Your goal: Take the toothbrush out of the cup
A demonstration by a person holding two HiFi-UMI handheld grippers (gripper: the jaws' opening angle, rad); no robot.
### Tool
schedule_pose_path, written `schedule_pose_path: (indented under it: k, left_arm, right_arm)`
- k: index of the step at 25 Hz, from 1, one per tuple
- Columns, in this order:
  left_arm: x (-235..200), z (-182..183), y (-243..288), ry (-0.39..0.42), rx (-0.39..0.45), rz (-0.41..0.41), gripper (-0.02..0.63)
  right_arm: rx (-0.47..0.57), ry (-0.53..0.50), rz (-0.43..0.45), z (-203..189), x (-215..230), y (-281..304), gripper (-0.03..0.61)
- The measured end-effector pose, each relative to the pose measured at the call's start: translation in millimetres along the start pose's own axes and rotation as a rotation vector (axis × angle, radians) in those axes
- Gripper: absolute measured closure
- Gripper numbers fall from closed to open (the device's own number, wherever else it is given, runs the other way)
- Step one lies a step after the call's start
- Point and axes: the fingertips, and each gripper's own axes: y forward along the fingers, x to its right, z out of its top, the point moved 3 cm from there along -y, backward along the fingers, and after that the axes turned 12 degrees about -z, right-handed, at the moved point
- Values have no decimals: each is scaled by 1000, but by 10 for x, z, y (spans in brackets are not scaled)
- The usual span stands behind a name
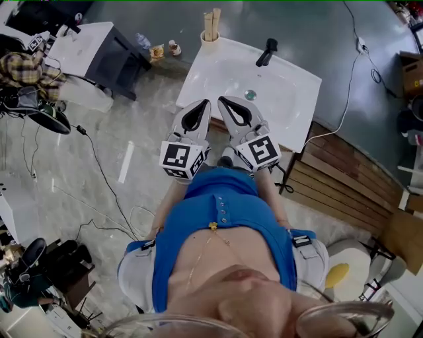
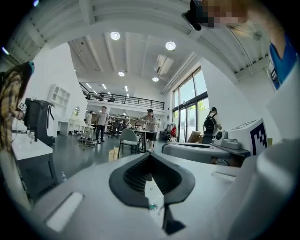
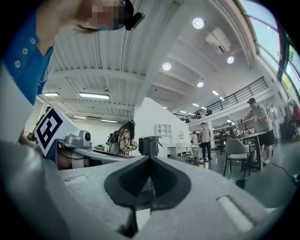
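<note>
A beige cup stands on the far left corner of the white washbasin, with a pale toothbrush and other sticks upright in it. Both grippers are held side by side close to the person's blue shirt, short of the basin's near edge and pointing toward it. My left gripper has its tips together with nothing between them, as its own view shows. My right gripper is likewise shut and empty. Both are well short of the cup.
A black tap and a drain are on the basin. A white cabinet stands at the left, small bottles on the floor beside the basin, and wooden planks at the right. Cables cross the floor. People stand far off.
</note>
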Motion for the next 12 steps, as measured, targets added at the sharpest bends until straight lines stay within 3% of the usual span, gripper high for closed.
schedule_pose_path:
  k: [12]
  left_arm:
    - [-136,45,362,5,22,6,612]
  right_arm:
    - [-3,-12,-17,-55,317,146,577]
